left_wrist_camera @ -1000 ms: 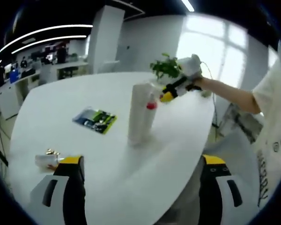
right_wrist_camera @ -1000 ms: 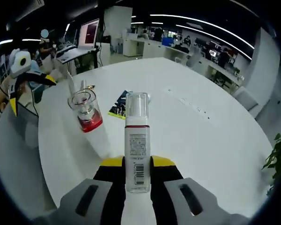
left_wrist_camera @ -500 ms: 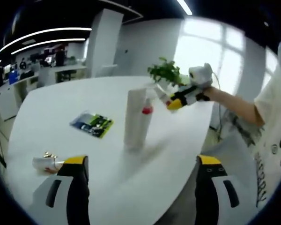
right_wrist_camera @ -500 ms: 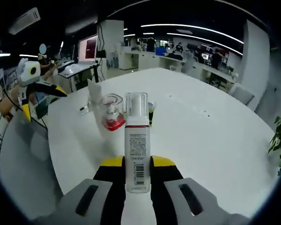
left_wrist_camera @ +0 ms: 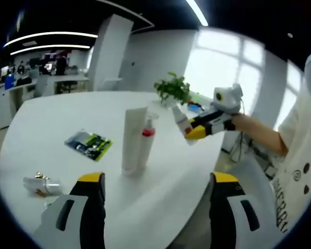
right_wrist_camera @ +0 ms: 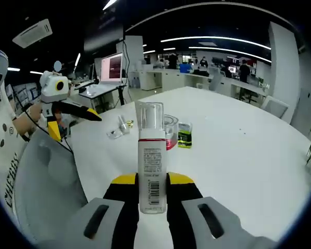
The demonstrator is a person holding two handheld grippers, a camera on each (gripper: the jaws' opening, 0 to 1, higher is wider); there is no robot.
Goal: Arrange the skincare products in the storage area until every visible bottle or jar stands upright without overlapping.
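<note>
Right gripper view: a clear-capped bottle (right_wrist_camera: pixel 151 171) is clamped upright in the right gripper (right_wrist_camera: pixel 152 199), raised off the tabletop (right_wrist_camera: pixel 238 155). It should be set vertically beside the white tube (left_wrist_camera: pixel 130 140), untouching. The left gripper (left_wrist_camera: pixel 154 207) is spread, empty.

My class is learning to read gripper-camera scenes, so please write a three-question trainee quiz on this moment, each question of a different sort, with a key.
1. True or false: the right gripper is shut on a labelled bottle.
2. The small clear bottle near the table's edge in the left gripper view is: A) standing upright B) lying on its side C) held by a gripper.
3. Fill in: the tall white tube stands beside a bottle with a ____ collar.

Key: 1 true; 2 B; 3 red.
</note>
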